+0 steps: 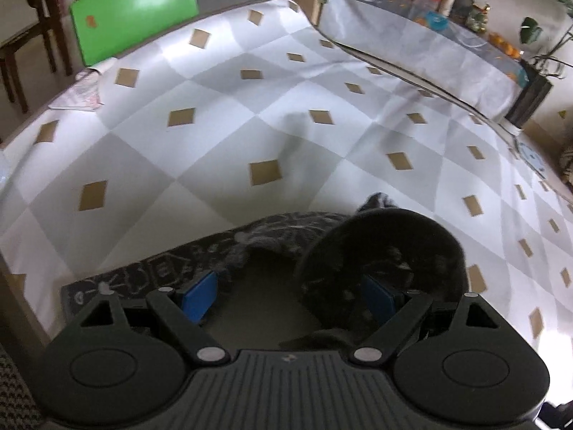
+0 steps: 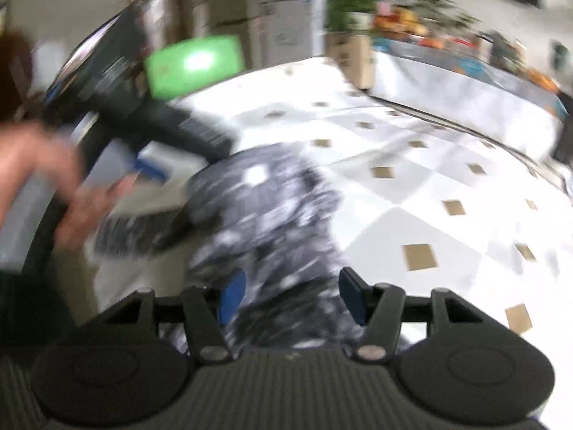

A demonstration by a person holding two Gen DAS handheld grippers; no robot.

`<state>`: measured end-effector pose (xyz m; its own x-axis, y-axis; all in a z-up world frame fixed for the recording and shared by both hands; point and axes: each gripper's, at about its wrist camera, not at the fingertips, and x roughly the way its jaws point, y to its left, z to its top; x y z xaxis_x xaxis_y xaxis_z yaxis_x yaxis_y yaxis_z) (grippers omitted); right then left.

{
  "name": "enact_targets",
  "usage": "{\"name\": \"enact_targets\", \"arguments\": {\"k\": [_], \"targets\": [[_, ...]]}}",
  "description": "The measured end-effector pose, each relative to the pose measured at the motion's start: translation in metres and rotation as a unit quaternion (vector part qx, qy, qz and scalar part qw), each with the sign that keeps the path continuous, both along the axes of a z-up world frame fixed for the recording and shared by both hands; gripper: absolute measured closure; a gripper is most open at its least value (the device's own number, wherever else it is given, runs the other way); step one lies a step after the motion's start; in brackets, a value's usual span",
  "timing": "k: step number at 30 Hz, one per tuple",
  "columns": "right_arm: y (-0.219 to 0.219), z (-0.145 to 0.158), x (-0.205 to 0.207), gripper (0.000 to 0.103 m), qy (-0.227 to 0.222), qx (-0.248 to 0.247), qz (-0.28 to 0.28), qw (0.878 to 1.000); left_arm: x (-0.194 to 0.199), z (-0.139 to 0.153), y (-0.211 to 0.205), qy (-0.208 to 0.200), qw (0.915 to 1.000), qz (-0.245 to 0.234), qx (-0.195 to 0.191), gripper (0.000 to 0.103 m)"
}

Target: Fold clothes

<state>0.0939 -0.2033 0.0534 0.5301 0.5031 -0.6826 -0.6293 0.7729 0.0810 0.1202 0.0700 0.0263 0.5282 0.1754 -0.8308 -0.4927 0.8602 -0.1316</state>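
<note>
Garment, dark grey patterned cloth, bunched at near edge of diamond-checked tabletop, within reach for folding. Left gripper wide open, astride it, gripping nothing. Right gripper parted over cloth, unpinched.

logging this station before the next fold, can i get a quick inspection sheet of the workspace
surface: table under a grey and white diamond tablecloth with tan squares, creased.
job's things: dark patterned garment bunched at the near edge, not yet folded flat.
clutter: paper at the table's far left corner.
grippers: left gripper open over the garment; right gripper open, cloth between its pads, view blurred.
cables: nothing seen.
surroundings: green chair, wooden chair, side table with fruit and jars, plants, a hand on the left gripper.
</note>
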Motion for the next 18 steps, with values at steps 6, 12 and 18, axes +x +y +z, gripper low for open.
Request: {"name": "enact_targets", "arguments": {"k": [6,12,18], "targets": [[-0.020,-0.014,0.043,0.046,0.070,0.048,-0.103,0.991,-0.004,-0.004,0.005,0.009,0.9998,0.013,0.016,0.016],[-0.030,-0.066,0.076,0.046,0.198,0.130,-0.210,0.948,-0.007,-0.008,0.013,0.014,0.9994,0.026,0.015,0.016],[-0.028,-0.096,0.089,0.043,0.243,0.183,-0.261,0.916,-0.006,-0.012,0.015,0.018,0.9995,0.024,0.009,0.016]]}}
